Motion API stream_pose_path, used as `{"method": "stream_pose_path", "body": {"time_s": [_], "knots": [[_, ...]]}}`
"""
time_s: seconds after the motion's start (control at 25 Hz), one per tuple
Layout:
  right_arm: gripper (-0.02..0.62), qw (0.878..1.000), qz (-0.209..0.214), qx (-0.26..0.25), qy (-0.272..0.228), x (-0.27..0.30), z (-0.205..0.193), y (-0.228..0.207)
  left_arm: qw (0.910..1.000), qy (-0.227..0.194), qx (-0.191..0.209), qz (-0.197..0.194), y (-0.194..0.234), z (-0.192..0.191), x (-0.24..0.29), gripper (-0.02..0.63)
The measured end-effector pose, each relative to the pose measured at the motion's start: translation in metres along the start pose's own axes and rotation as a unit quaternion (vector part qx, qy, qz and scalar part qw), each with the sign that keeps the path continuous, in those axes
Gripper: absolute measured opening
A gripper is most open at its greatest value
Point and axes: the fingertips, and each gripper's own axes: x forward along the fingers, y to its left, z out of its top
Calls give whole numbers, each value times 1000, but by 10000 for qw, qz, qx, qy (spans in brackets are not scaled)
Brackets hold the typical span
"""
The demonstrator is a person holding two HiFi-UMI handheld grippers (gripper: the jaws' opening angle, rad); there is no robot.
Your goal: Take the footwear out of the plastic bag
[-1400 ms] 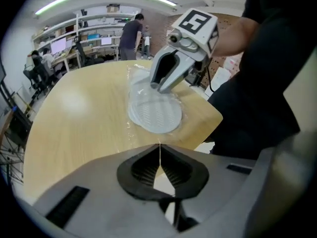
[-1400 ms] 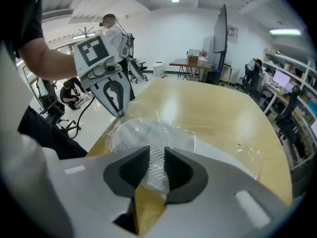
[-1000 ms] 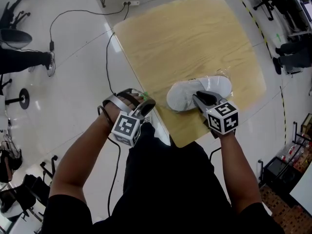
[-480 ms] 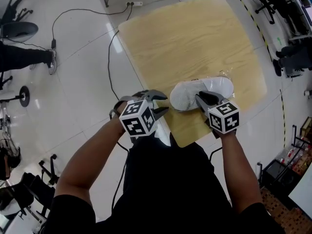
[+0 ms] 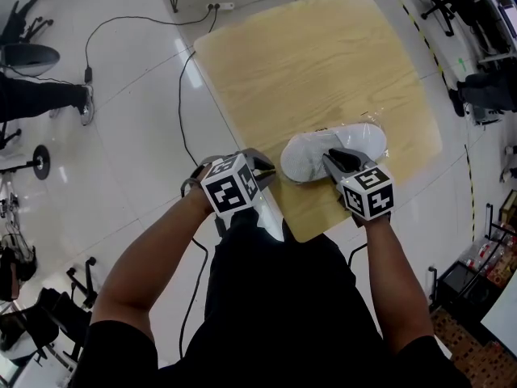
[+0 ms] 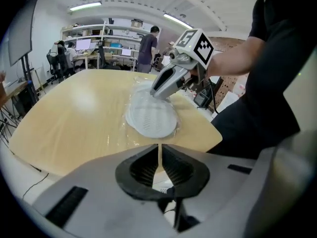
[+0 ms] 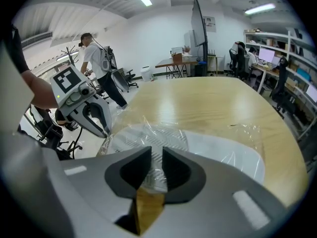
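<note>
Scene: A person stands at the near corner of a wooden table (image 5: pixel 323 63) with a two-jaw gripper in each hand, working on a bagged pair of white slippers.

Footwear: The slippers (image 5: pixel 365 140) lie flat on the table. They start between the right gripper's tips and stretch away beyond them, a ridged sole facing up.

Plastic bag: The clear plastic bag (image 7: pixel 130 127) covers the slippers end to end. It is crumpled at the end that faces the left gripper.

Right gripper: The right gripper (image 7: pixel 157 158) is planted on the near edge of the package. Its jaws stand a little apart with film and slipper edge between them, apparently pinching the bag to hold it down.

Left gripper: The left gripper (image 6: pixel 159 151) hovers at the table's corner, beside the right gripper and just short of the bag's crumpled end, and points toward it. Its jaws have just been closing and now leave only a thin slit. Nothing is between them.

Done so far: By the look of it, only the anchoring grip is in place. The bag shows no opening and no slipper has emerged.

Still to do: The left gripper must catch the film or a slipper, the bag must be opened, and both slippers must be drawn clear.
</note>
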Motion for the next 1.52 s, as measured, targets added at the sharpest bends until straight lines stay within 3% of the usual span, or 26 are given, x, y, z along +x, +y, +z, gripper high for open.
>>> {"method": "stream_pose_path", "body": {"time_s": [0.12, 0.24, 0.32, 0.44, 0.52, 0.56, 0.6, 0.64, 0.8, 0.88, 0.92, 1.04, 1.12, 1.2, 1.36, 1.44, 1.52], "knots": [[69, 10000, 29, 54, -35, 1, -1, 1, 9974, -188, 680, 139, -7, 3, -8, 17], [66, 9996, 126, 254, -90, -1, -2, 0, 9833, -147, 1780, 346, -21, 3, -12, 14], [63, 9988, 179, 442, -137, -2, -2, 0, 9666, 50, 2526, 439, -30, -4, -13, 14], [61, 9966, 221, 763, -216, -1, -1, 0, 9284, 591, 3626, 562, -39, -28, -7, 9], [58, 9945, 260, 978, -266, -2, -2, -2, 9030, 904, 4150, 651, -42, -45, -3, 8], [57, 9937, 275, 1050, -283, -2, -3, -3, 8961, 991, 4275, 660, -44, -51, -1, 8], [55, 9933, 279, 1086, -294, -2, -3, -3, 8963, 995, 4274, 637, -46, -55, -2, 8], [55, 9933, 272, 1088, -297, -2, -2, -3, 9042, 886, 4135, 601, -49, -53, -4, 9], [57, 9955, 166, 897, -244, -2, 0, -2, 9606, -356, 2671, 676, -46, 1, -30, 63], [58, 9969, 129, 752, -208, -4, 0, 1, 9721, -582, 2158, 720, -39, 15, -33, 126], [61, 9975, 129, 670, -205, -5, 1, 4, 9730, -476, 2143, 720, -36, 13, -29, 154], [74, 9992, 118, 297, -248, -12, 6, 12, 9631, 176, 2623, 571, -39, -7, -7, 175], [80, 9994, 38, -107, -313, -15, 12, 13, 9493, 532, 3042, 594, -42, -19, 4, 103], [97, 9976, -116, -617, -278, -16, 15, 10, 9371, 629, 3361, 701, -46, -23, 9, 13], [130, 9863, -339, -1597, 253, -4, 3, -1, 9245, 607, 3618, 1034, -40, -22, 1, 6], [129, 9871, -326, -1521, 371, -3, -3, -2, 9181, 729, 3692, 1249, -26, -22, -4, 6], [127, 9920, -371, -1136, 407, -4, -6, -1, 9138, 876, 3705, 1415, -10, -25, -7, 6]]}}
